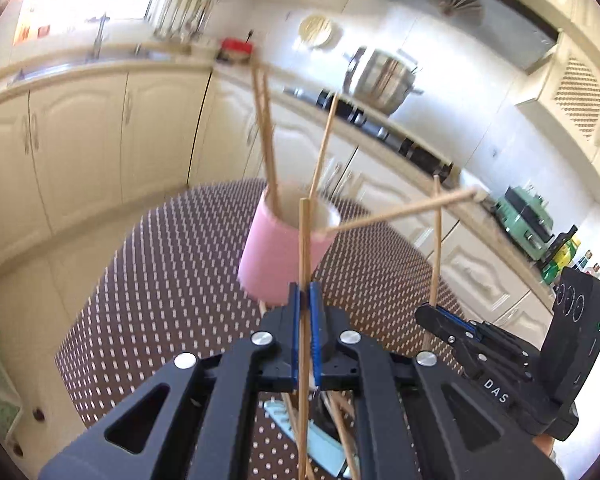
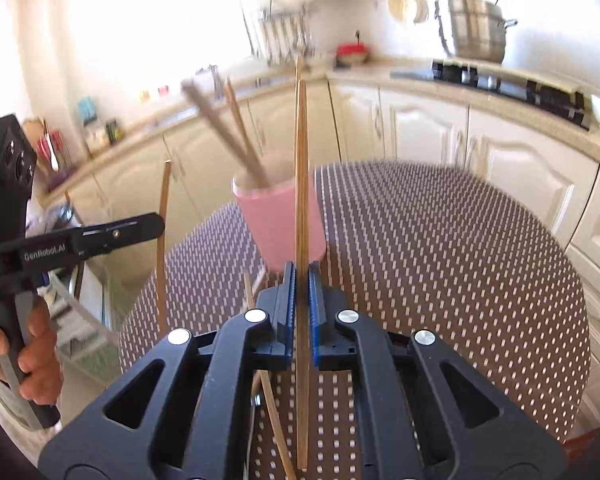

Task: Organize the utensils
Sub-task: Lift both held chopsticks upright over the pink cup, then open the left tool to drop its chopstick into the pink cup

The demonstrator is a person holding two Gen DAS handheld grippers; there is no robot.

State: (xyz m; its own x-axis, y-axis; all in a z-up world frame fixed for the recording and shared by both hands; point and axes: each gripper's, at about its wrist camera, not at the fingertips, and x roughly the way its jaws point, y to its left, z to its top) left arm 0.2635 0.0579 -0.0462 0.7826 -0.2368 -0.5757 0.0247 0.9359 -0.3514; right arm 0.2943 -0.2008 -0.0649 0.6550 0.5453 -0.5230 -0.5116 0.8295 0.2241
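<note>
A pink cup (image 1: 280,256) stands on the dotted brown table (image 1: 160,280) and holds several wooden chopsticks (image 1: 266,128). My left gripper (image 1: 305,292) is shut on one upright chopstick (image 1: 304,240) just in front of the cup. My right gripper (image 2: 302,276) is shut on an upright chopstick (image 2: 301,160), close before the cup (image 2: 280,216). The right gripper also shows at the right of the left wrist view (image 1: 436,312), its chopstick (image 1: 436,240) upright. The left gripper shows at the left of the right wrist view (image 2: 156,224).
More chopsticks (image 1: 340,432) and a pale blue utensil (image 1: 308,436) lie on the table under my left gripper. A loose chopstick (image 2: 272,400) lies under my right gripper. Kitchen cabinets (image 1: 100,140), a stove (image 2: 500,84) and a steel pot (image 2: 476,28) ring the table.
</note>
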